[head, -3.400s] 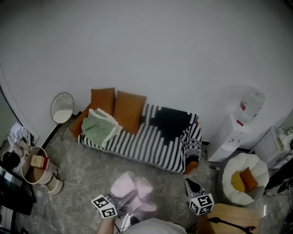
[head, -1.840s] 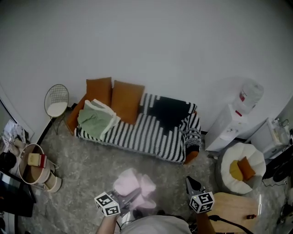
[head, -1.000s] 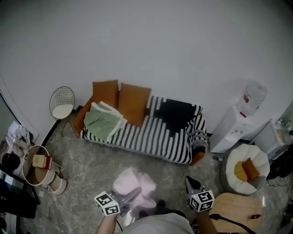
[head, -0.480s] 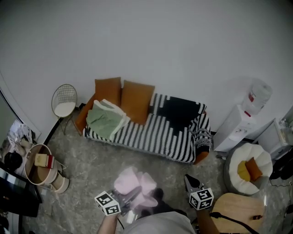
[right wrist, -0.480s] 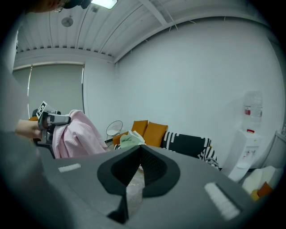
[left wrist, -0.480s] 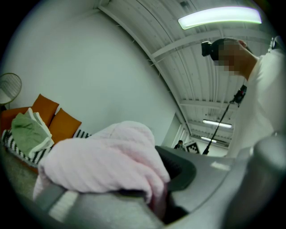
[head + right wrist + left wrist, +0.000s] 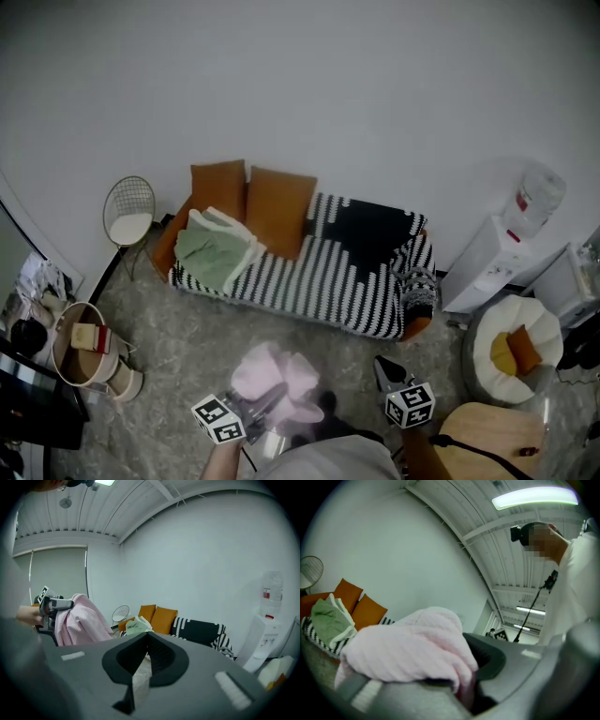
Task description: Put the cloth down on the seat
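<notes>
**Head view:** The left tool is clamped on a pink cloth, a soft, ribbed bundle that bulges in rounded folds over the jaws, low in the frame above a grey marbled floor. The right tool hangs beside it with nothing in it, its marker cube facing up. The cloth is well apart from the seat. That seat is a sofa under a black-and-white striped knitted cover with a solid black patch at the back. Two square orange cushions lean on its left end, and a folded green cloth with pale edges lies in front of them. A round wire chair stands at the left of the sofa. A boxy white water dispenser and a puffy white pouf stand at its right.

**Left gripper view:** The cloth fills the space between the jaws, its fine corded weave pinched against the dark, rounded pad. A person's white sleeve shows at the right under a long light strip and a ribbed ceiling.

**Right gripper view:** The matt black, curved pads meet at their tips, with nothing between them. The sofa lies beyond, and the pink cloth drapes from the other tool at the left.
</notes>
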Motion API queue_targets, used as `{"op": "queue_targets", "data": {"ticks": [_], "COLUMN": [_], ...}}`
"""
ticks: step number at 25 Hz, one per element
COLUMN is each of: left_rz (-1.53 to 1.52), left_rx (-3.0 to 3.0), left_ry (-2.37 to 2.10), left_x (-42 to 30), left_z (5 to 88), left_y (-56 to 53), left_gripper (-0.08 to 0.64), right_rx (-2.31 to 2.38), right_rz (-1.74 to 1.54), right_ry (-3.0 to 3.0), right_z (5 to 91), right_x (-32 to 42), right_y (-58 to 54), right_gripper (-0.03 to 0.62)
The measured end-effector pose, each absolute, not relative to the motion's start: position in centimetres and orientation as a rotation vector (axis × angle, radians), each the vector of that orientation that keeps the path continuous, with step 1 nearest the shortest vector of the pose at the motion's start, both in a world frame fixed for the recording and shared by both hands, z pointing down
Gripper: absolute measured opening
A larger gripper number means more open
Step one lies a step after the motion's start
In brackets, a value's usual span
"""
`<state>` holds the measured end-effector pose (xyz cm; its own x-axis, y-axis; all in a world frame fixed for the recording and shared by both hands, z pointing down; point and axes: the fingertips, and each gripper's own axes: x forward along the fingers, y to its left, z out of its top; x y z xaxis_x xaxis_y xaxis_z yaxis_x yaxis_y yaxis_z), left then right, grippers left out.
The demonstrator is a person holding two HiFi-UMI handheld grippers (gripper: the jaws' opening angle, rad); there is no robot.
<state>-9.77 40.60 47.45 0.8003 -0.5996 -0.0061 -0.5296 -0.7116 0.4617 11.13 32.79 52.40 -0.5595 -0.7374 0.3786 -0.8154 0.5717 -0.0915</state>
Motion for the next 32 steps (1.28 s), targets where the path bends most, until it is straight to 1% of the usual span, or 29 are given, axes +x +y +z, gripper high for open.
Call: {"op": "queue_targets", "data": {"ticks": [9,22,32], "left_rz": [-0.21,-0.215,-0.225], "left_rx": [2.519,2.485,2.488], "left_ry": [-0.887,-0.975,-1.012], "left_x": [-9.3,-6.9,-3.5], "left_z": [47.6,47.6,48.0], "left_y": [33.9,25.3,19.0], "left_gripper": [0.071,0.071,0.071], "right_rx": [1.247,1.203,1.179], "right_rz": [0.378,0.41,0.386], "right_ry": [-2.526,-2.563,-2.576], "right_z": [52.2,53.0,53.3], "right_x": [11.4,13.9,17.6], "right_y": [25.6,15.9,8.9], "right_gripper": [0.005,0.006,0.005]}}
